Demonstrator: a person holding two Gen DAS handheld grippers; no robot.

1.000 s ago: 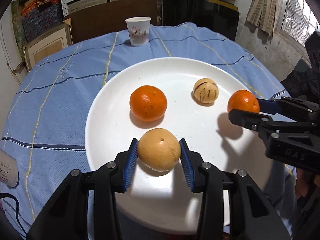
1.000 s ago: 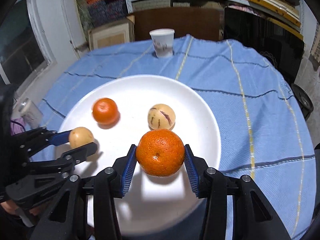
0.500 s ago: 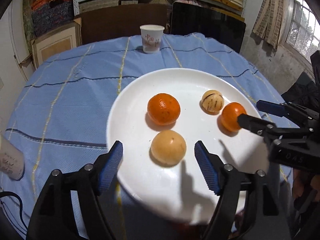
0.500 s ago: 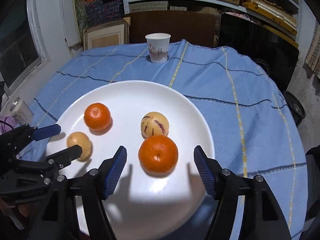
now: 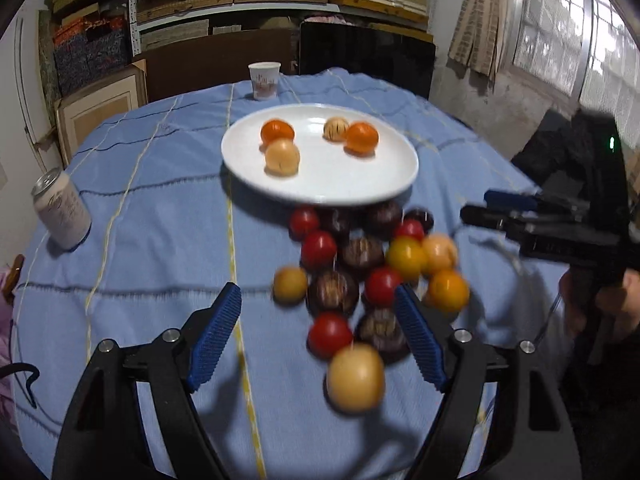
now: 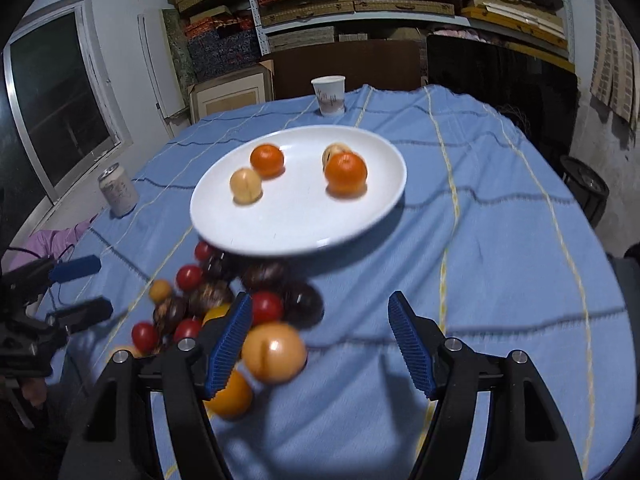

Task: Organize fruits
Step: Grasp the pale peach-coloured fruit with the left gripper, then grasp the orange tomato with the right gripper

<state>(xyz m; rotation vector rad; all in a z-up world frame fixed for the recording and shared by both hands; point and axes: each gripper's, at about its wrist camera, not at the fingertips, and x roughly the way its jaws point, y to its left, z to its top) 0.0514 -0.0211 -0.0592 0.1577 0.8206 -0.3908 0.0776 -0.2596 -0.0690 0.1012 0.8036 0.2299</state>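
A white plate [image 5: 328, 184] [image 6: 288, 220] on the blue tablecloth holds two oranges [image 5: 277, 131] [image 5: 361, 137], a tan fruit [image 5: 282, 157] and a striped pale fruit [image 5: 335, 128]. In front of the plate lies a heap of loose fruit [image 5: 360, 264] [image 6: 224, 304]: red, dark brown, yellow, orange and tan ones. My left gripper [image 5: 320, 340] is open and empty above the heap's near side. My right gripper [image 6: 320, 344] is open and empty, with a tan fruit [image 6: 274, 352] beside its left finger. Each gripper shows at the other view's edge.
A paper cup [image 5: 264, 80] [image 6: 329, 95] stands at the table's far edge. A drink can [image 5: 62, 210] [image 6: 118, 190] stands at the left. Shelves, boxes and a dark panel stand behind the table. The tablecloth [image 6: 500, 240] stretches to the right of the plate.
Both grippers have pulled back and up from the plate, leaving the tan fruit and the orange on it. The heap of loose fruit in front of the plate has come into view.
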